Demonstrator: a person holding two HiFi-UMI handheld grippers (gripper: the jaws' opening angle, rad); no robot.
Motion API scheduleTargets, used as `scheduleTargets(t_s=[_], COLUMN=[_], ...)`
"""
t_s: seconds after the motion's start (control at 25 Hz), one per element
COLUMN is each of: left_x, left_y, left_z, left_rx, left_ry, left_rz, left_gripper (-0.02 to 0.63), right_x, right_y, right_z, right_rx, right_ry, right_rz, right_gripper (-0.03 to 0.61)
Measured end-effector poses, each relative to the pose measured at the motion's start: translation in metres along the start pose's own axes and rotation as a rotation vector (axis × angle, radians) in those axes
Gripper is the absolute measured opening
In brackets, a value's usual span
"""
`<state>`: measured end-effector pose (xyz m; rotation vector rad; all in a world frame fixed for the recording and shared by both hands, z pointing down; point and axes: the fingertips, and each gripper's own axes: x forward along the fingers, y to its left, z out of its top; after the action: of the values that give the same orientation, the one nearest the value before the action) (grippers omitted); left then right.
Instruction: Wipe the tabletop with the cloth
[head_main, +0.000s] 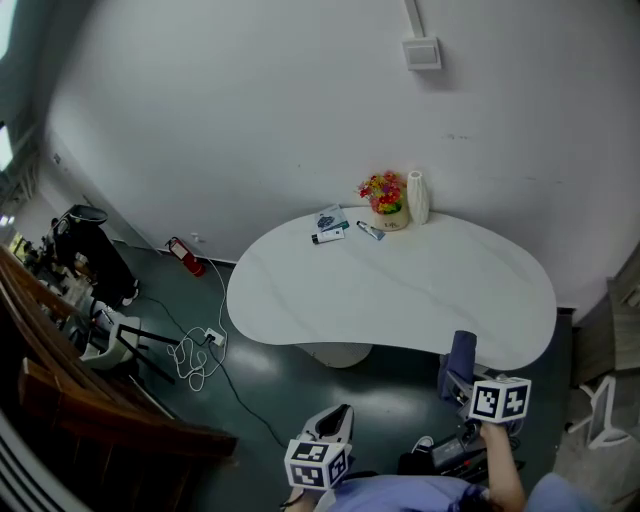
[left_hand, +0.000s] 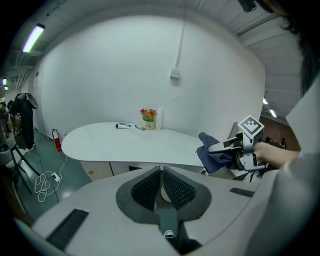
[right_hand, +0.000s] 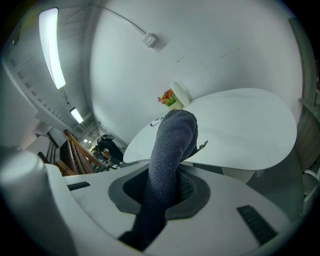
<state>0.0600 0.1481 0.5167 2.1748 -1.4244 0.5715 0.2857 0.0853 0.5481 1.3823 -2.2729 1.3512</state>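
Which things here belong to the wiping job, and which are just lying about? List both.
For the job:
cloth, clamped in the right gripper
tabletop

Lying about:
flowers, white cylinder, pen and packet at the table's far edge
fire extinguisher and cables on the floor

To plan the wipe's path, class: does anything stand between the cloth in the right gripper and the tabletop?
Nothing visible lies between the cloth and the near edge of the tabletop. Only the far edge is cluttered: a flower pot, a white vase and small items.
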Motion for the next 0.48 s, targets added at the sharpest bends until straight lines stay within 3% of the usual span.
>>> scheduleTargets(t_s=[0.24, 0.48], left_x=[-0.049, -0.109], left_y=[0.023, 0.046], left_z=[-0.036, -0.077], left_rx=[-0.035, -0.098], left_ry=[-0.002, -0.022], left_rz=[0.049, 0.09], left_gripper=[0.023, 0.023], right_x=[0.006, 0.0], right_y=[0.046, 0.11], right_z=[-0.038, -0.104], right_rx=[-0.059, -0.098], right_ry=[0.041, 0.123], right_rz=[0.034, 0.11], right_gripper=[0.069, 0.069])
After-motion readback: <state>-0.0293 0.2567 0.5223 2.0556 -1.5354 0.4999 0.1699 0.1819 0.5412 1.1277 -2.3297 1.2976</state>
